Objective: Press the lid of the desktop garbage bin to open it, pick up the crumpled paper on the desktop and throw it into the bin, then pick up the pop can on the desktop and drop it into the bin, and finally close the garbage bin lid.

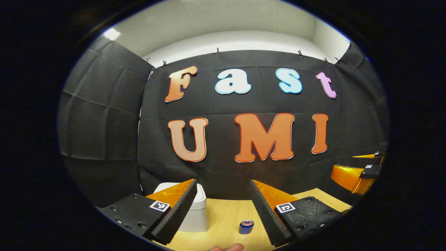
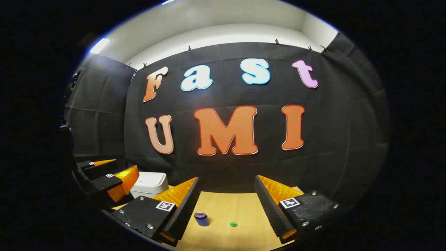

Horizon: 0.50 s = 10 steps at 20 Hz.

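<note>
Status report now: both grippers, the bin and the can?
Left gripper open, right gripper open, both empty. Bin lid shut. Can upright on the table, untouched. Nothing in the way.

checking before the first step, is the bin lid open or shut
Shut: the lid lies flat on the white bin in both views, no gap visible.

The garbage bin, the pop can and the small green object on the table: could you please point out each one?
garbage bin (image 2: pixel 150 181): right gripper view, on its closed white lid.
pop can (image 1: pixel 246 227): left gripper view, on its blue side wall.
small green object (image 2: pixel 233 224): right gripper view, on its top; too small to identify.
</note>
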### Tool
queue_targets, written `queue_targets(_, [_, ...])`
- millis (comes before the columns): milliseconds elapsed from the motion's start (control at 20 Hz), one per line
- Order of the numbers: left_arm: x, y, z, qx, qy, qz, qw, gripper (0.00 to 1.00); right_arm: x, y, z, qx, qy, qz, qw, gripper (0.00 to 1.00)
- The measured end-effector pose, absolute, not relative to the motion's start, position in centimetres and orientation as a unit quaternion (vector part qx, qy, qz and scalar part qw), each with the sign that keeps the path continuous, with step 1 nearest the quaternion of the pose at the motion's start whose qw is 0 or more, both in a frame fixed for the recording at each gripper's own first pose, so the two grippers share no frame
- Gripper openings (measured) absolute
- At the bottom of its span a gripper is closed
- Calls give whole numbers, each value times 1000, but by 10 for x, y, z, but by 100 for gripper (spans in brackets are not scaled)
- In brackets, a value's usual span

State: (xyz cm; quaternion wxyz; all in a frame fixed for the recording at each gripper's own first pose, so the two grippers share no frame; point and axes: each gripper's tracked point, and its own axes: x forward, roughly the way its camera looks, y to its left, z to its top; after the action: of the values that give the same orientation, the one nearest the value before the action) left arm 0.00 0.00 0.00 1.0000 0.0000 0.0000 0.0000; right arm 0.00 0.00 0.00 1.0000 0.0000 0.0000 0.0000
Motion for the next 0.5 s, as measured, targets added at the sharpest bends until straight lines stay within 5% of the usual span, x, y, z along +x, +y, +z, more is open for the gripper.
queue_targets(50, [-2, -4, -5, -8, 7, 5, 1000, 94, 2, -4, -4, 5, 6, 1, 1000, 100])
queue_targets(500, [6, -22, -17, -23, 16, -44, 999, 94, -2, -10, -15, -53, -27, -42, 997, 100])
